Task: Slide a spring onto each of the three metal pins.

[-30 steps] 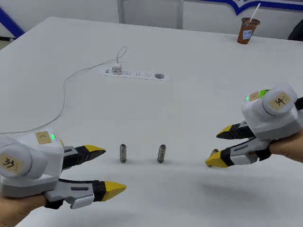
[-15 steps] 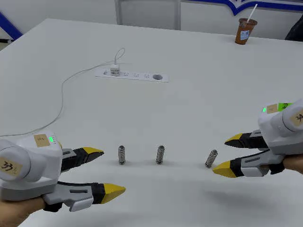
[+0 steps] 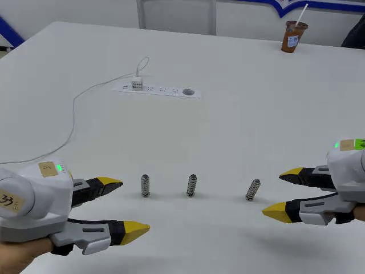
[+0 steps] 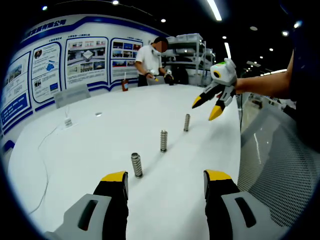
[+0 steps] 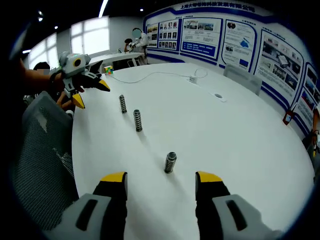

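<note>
**Jaws apart on your left gripper [image 3: 132, 205] and right gripper [image 3: 274, 194], with a row of springs between them**

Both pairs of yellow-tipped jaws are spread wide and hold nothing. You hold the left gripper low at the near left of the white table [image 3: 239, 114], its tips pointing right. The right gripper is at the near right edge of the head view, its tips pointing left. Neither gripper touches anything on the table.

Three short metal springs stand on the table in a line that runs across between the two grippers. The left spring [image 3: 145, 185] is just beyond your left gripper's upper jaw tip. The middle spring [image 3: 191, 185] stands near it, upright. The right spring [image 3: 253, 190] is set a little further along, close to your right gripper's tips, and in the head view it leans slightly. You cannot tell from these pictures whether a pin sits inside each coil.

Further back on the table lies a white power strip [image 3: 157, 89]. A thin cable [image 3: 74, 114] curves away from it toward the left edge. At the far right of the table stands a brown drink cup [image 3: 292, 36] with a straw.
</note>
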The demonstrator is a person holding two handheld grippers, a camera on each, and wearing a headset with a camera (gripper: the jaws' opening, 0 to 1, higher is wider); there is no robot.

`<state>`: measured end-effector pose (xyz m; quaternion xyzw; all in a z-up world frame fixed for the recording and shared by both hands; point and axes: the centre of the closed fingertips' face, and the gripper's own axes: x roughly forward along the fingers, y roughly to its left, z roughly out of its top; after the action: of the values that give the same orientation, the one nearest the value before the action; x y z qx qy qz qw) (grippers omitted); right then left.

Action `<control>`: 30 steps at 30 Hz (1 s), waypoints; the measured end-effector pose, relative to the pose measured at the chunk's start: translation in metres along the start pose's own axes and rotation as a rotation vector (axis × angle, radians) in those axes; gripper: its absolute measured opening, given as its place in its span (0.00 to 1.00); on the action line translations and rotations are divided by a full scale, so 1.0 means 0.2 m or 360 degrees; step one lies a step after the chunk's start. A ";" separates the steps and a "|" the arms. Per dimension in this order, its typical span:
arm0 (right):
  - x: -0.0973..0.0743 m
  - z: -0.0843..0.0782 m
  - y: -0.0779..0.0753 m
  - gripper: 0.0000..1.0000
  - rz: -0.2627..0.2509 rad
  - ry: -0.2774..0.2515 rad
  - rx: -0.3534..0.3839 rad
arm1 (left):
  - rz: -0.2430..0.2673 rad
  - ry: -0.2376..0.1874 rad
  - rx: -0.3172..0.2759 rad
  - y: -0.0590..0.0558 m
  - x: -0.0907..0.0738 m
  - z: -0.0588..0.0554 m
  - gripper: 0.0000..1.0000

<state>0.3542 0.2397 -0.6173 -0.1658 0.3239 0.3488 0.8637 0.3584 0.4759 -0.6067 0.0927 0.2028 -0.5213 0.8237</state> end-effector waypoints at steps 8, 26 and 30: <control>-0.03 -0.02 -0.01 0.57 -0.0037 -0.0061 0.0034 | 0.0010 -0.0004 -0.0008 0.00 -0.01 -0.01 0.63; -0.06 -0.04 0.00 0.58 -0.0078 -0.0112 0.0076 | 0.0033 -0.0010 -0.0035 0.01 -0.02 -0.03 0.63; -0.07 -0.04 0.00 0.58 -0.0084 -0.0123 0.0078 | 0.0035 -0.0009 -0.0039 0.01 -0.02 -0.04 0.63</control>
<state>0.3436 0.2293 -0.6138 -0.1394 0.2942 0.3240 0.8883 0.3564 0.4821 -0.6121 0.0833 0.2057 -0.5101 0.8310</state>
